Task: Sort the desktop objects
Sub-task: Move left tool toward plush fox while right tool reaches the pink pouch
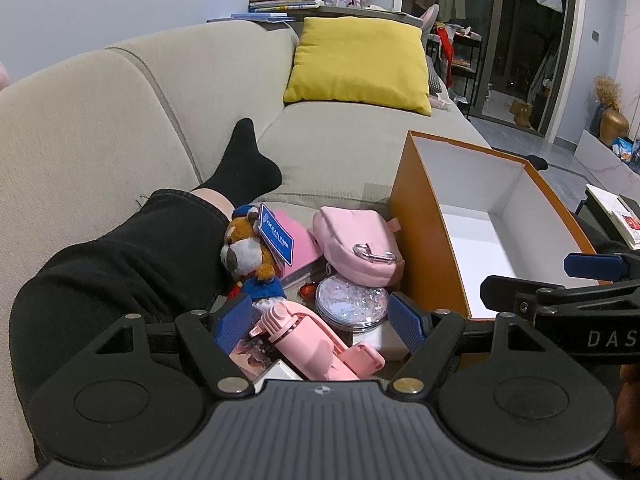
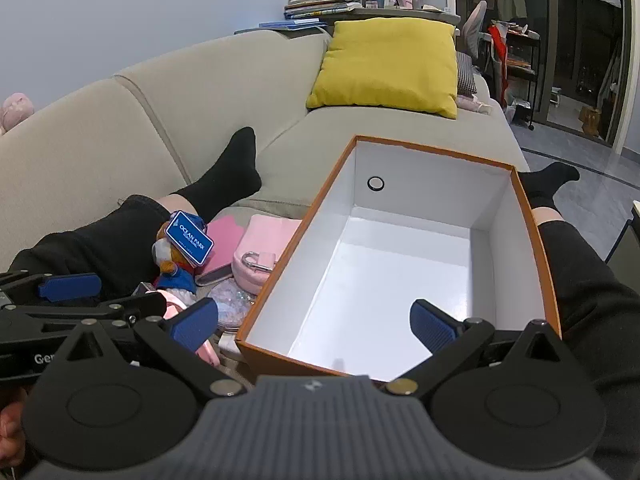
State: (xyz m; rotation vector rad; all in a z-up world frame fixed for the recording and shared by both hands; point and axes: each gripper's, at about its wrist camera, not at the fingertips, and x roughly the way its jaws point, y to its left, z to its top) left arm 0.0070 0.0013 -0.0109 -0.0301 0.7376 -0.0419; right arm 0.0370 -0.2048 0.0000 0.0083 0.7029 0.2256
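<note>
Orange box (image 2: 536, 240) rim beside clutter, white inside bare (roomy), both tools spread apart, gripping nothing.

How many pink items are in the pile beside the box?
4 visible: pink pouch nearest the orange box, pink notebook behind the plush toy, pink handheld fan between the left gripper fingers, pink glitter compact under the pouch. More may be buried.
</note>
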